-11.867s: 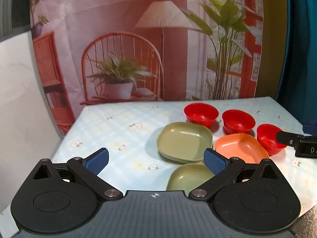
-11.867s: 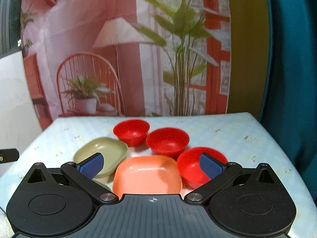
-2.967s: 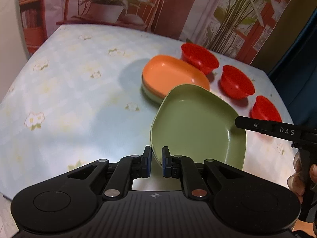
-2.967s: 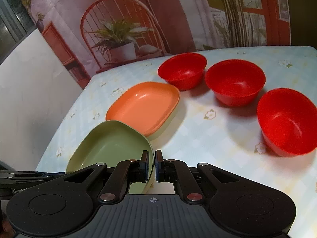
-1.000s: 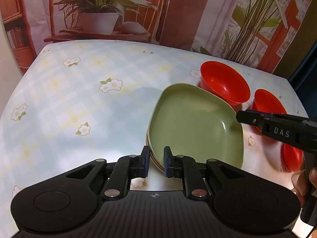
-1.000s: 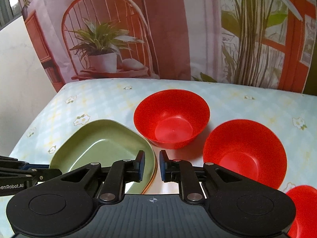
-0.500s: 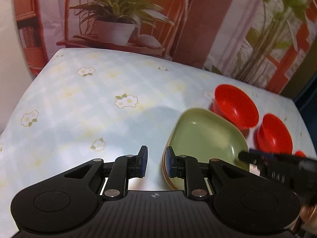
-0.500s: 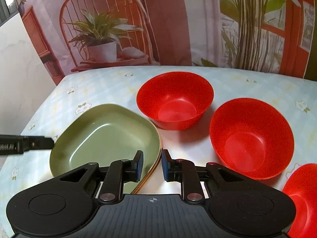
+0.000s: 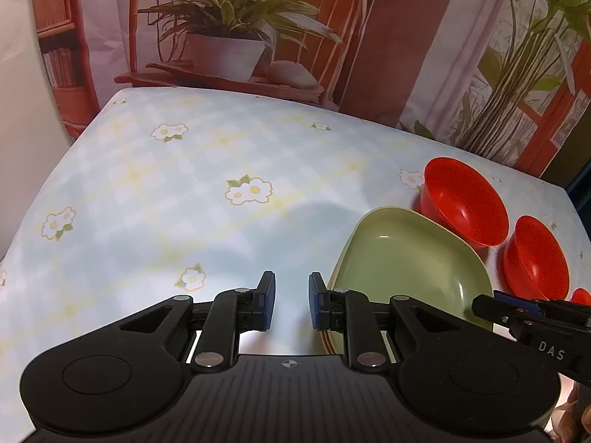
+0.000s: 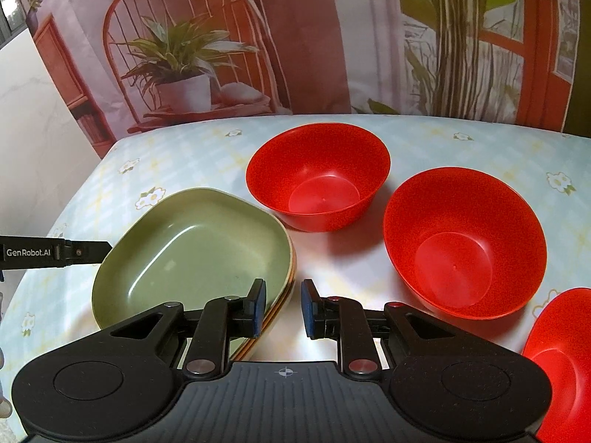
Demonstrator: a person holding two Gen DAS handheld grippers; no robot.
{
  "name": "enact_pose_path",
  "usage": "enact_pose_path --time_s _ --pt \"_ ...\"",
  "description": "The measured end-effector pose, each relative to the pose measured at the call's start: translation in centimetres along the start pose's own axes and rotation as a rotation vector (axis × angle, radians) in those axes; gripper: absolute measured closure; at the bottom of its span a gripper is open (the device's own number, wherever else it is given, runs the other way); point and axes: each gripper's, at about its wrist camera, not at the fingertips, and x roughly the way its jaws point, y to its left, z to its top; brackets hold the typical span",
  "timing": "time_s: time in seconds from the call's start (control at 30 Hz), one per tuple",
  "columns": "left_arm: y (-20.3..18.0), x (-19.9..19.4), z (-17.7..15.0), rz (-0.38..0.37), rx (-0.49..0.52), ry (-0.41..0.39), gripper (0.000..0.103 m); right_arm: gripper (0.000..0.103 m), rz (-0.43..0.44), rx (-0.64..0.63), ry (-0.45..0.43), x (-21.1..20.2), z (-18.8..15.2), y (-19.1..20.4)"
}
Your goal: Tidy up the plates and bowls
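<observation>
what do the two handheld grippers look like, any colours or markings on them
Both are matte black plastic with a ribbed top, round discs at each side, silver pivot rivets and blue pads on the fingers. The left gripper shows white "GenRobot.AI" lettering in the right wrist view; the right gripper shows "DAS" in the left wrist view. No cables or sleeves are visible.

Your green plate [image 10: 192, 251] sits on top of a stack, with an orange rim and a pale one showing beneath its edge. It lies level on the tabletop [image 9: 184, 192]. Just beside it stands the first red bowl [image 10: 317, 177], upright and empty. The second red bowl [image 10: 463, 243] stands near that one, and the third red bowl [image 10: 561, 361] is cut off at the frame edge.
</observation>
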Motion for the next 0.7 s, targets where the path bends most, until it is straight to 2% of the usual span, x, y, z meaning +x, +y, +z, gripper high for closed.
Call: enact_pose_path --time_s 0.4,0.7 --pt "-2.0 -2.8 0.2 -0.025 0.076 -0.063 0.082 0.083 0.02 -0.053 -0.06 -3.0 0.7 -0.3" --pt "-3.3 -3.8 -0.3 -0.041 0.095 -0.062 0.082 0.083 0.007 -0.082 -0.098 -5.4 1.4 -1.6"
